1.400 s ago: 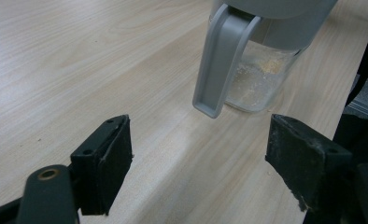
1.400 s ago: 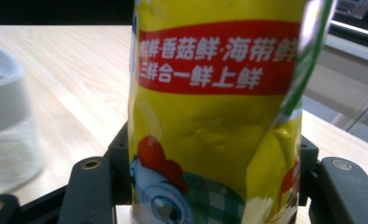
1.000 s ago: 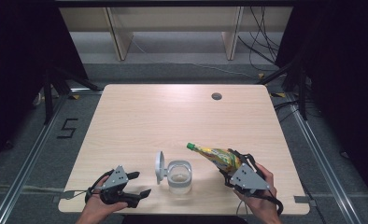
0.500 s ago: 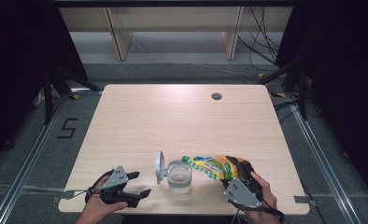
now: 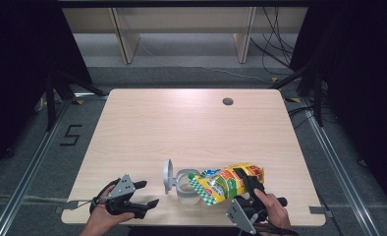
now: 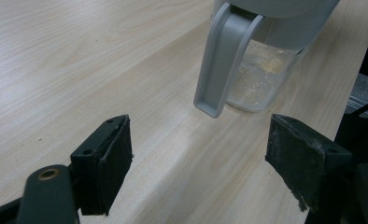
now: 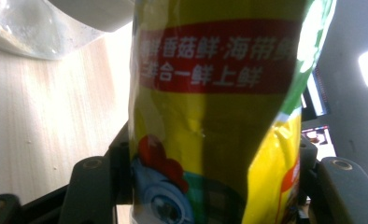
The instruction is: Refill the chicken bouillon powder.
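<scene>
over jar (image 5: pixel 184 186), right gripper (image 5: pixel 250 184) tilting yellow bag (image 5: pixel 226 183)

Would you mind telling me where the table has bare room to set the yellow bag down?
The far table between the jar and the round hole is bare, as is the right side beyond the yellow bag. It is crowded at the near edge, around the jar, its open lid and both grippers.
</scene>
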